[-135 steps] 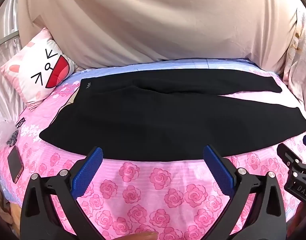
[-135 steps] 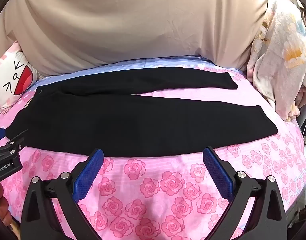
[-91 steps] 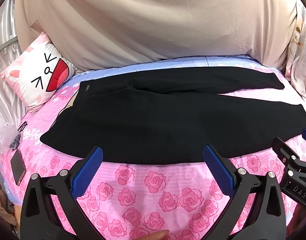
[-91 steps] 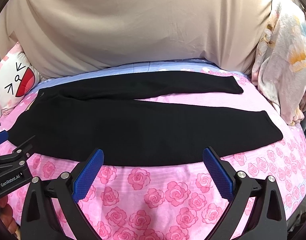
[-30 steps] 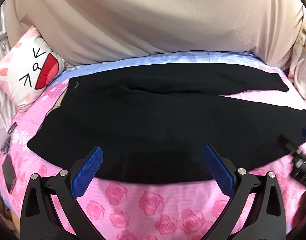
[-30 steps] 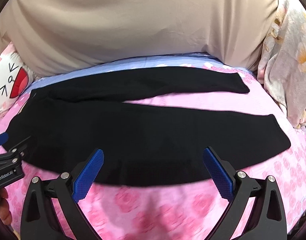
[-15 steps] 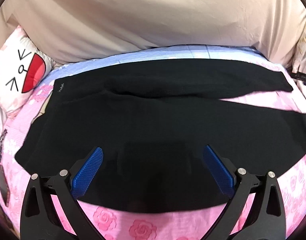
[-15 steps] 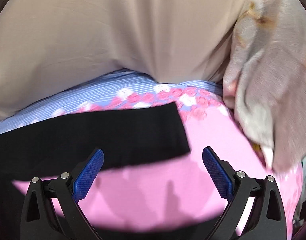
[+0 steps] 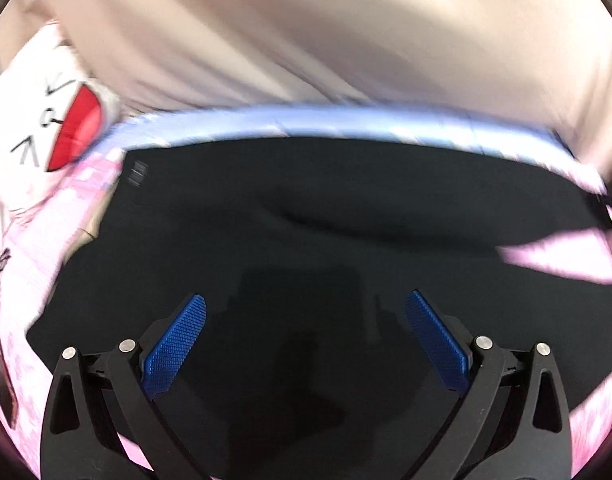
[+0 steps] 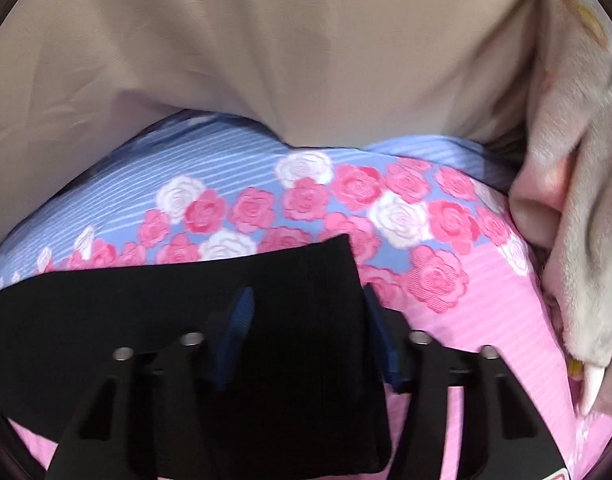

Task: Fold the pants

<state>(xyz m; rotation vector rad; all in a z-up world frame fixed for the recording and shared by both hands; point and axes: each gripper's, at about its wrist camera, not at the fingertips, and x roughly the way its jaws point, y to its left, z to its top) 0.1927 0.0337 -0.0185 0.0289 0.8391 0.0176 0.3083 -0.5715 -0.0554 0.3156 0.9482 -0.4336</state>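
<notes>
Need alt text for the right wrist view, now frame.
The right hand-held gripper is partly closed around the hem end of a black pants leg lying on a pink rose-print bedsheet. Behind it hangs a beige curtain.

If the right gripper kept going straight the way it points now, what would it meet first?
The right gripper already straddles the cuff end of the far leg of the black pants. Going on, it would likely cross the rose-print bedsheet and meet the beige fabric backdrop; depth is unclear.

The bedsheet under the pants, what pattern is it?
Pink bedsheet with pink and white roses, blue-striped at the far edge; clearest in the right wrist view.
</notes>
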